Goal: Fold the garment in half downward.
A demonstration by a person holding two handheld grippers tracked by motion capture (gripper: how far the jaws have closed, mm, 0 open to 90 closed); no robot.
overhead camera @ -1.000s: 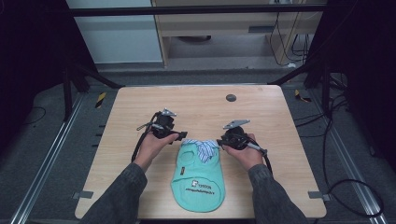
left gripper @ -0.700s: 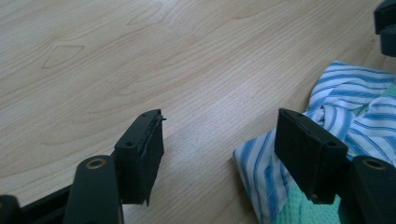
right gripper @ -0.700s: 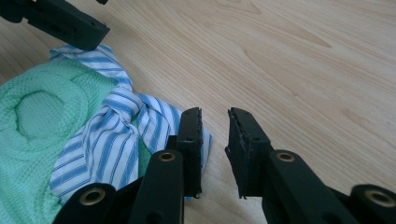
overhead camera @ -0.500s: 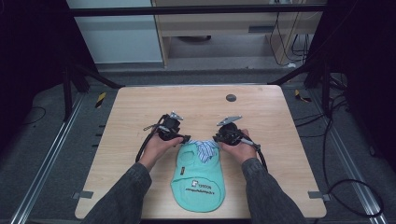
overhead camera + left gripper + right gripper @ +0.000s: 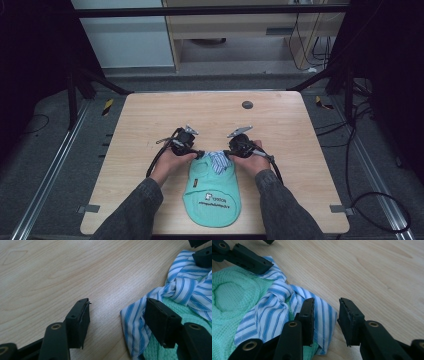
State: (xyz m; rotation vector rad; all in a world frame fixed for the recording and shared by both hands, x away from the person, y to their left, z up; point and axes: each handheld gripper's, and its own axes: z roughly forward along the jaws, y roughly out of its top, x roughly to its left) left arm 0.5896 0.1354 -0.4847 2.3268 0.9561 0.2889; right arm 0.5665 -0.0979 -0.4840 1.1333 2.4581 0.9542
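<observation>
On the wooden table [image 5: 150, 130], right between the two claws, lies a mint-green waffle-knit garment [image 5: 212, 195] with a blue-and-white striped collar [image 5: 218, 161] at its far end, looks like a tiny pet shirt. Going by size: table, then the garment running back from the claws toward the person, then the collar bunched up between both sets of jaws.

The left gripper [image 5: 117, 315] stands fairly wide, one jaw over bare wood, the other resting at the collar's striped corner, nothing pinched. The right gripper [image 5: 325, 312] has its jaws just been opening, a narrow gap now, with the collar's other corner under and beside its inner jaw, not clamped as far as I can see.

Handling guess: super light, floppy, zero stiffness, so it'll sag and fold wherever it isn't held. The woven collar looks slicker than the waffle knit. I'd grab each collar corner or the shoulders just behind them, one per claw.
</observation>
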